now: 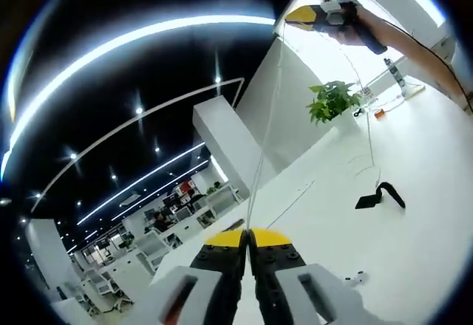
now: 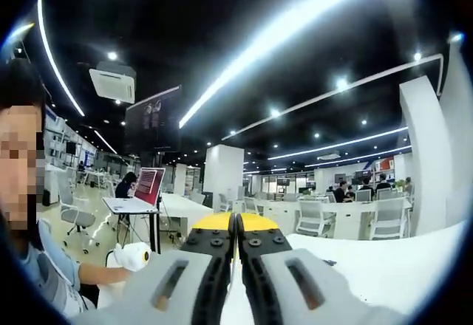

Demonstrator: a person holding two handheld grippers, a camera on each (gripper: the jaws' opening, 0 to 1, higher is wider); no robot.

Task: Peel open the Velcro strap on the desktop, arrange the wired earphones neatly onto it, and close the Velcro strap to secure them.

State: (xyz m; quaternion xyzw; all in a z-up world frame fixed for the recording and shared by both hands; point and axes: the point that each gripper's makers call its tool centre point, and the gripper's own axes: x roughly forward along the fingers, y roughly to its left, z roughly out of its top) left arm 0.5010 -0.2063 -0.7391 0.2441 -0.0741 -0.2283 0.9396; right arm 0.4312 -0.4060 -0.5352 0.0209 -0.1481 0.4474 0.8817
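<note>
Long white ceiling light strips blaze overhead against my dark ceiling, bowed into arcs by the fisheye. In my left gripper view the glossy white desktop glares hard (nearly washed out near the top). Distant office desks go soft and small; the edges smear.

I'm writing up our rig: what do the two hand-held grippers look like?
Each hand-held gripper, left and right, has light grey jaws with slotted sides, black inner pads studded with screws, and yellow tips. The right one shows the same yellow-and-black tip seen from the left gripper view.
</note>
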